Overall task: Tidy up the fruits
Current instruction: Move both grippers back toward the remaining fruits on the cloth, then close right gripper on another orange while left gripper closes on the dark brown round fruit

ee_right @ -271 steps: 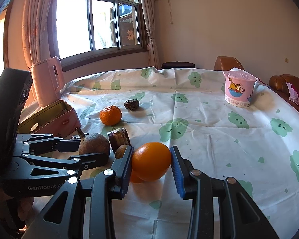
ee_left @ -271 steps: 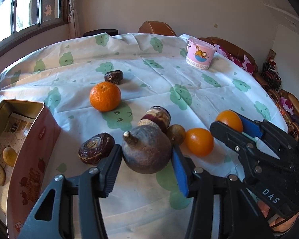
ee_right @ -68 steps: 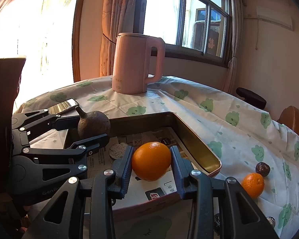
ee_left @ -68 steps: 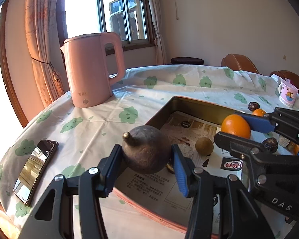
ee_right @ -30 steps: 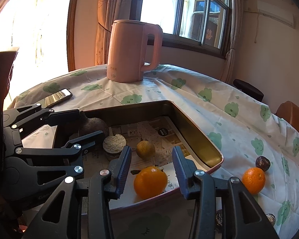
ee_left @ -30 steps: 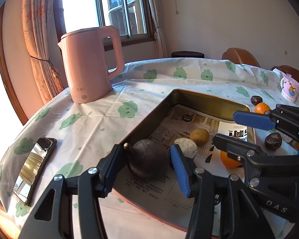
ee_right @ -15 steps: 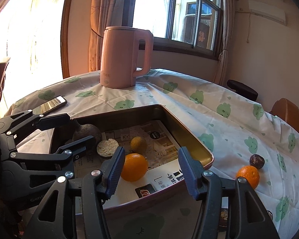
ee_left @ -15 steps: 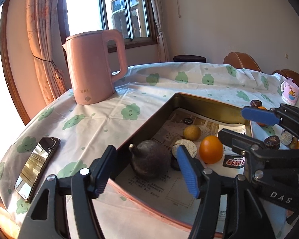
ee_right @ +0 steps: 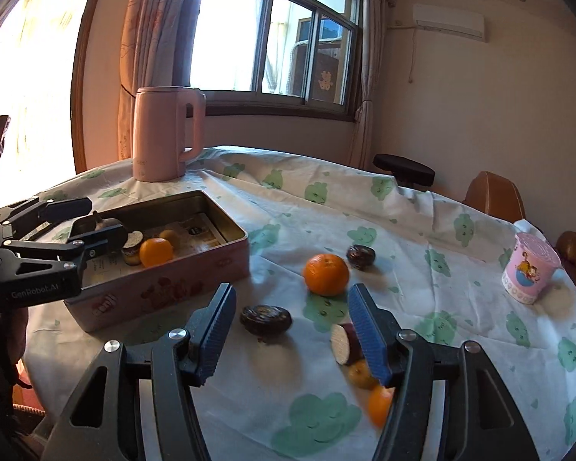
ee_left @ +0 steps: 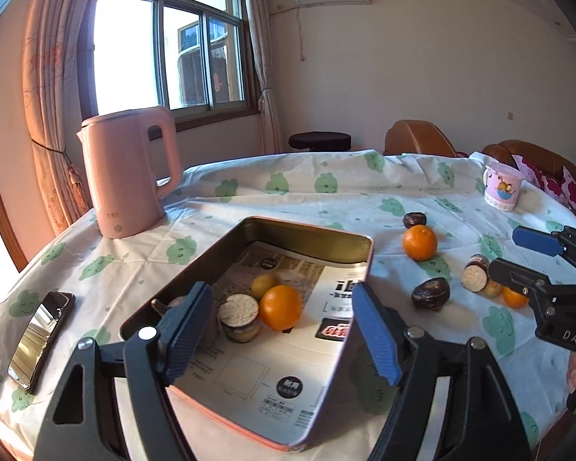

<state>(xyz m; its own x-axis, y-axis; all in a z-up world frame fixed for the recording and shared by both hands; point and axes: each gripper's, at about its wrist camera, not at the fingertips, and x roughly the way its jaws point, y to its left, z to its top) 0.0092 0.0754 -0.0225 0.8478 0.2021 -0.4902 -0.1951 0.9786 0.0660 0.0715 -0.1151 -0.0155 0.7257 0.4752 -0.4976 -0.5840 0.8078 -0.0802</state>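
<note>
The pink tin box (ee_left: pixel 349 236) (ee_right: pixel 165 292) holds an orange (ee_left: pixel 280 306) (ee_right: pixel 156 252), a small yellow fruit (ee_left: pixel 264 285), a cut round fruit (ee_left: pixel 239 317) and the brown stemmed fruit (ee_right: pixel 100 224), mostly hidden in the left wrist view. My left gripper (ee_left: pixel 282 328) is open and empty above the box's near end. My right gripper (ee_right: pixel 292 330) is open and empty over the cloth right of the box. On the cloth lie an orange (ee_left: pixel 419 242) (ee_right: pixel 325 273), a dark wrinkled fruit (ee_right: pixel 265 319) (ee_left: pixel 431 293), another dark fruit (ee_right: pixel 360 256), a cut fruit (ee_right: pixel 341 344) and small orange fruits (ee_right: pixel 378 403).
A pink kettle (ee_left: pixel 124 171) (ee_right: pixel 165 134) stands behind the box. A phone (ee_left: pixel 40 338) lies at the table's left edge. A pink cup (ee_left: pixel 501 186) (ee_right: pixel 528 271) stands far right. Brown chairs (ee_left: pixel 414 138) ring the round table.
Both grippers let go of their fruit in the box, opened and drew back. The right gripper swung right toward the loose fruit on the cloth.
</note>
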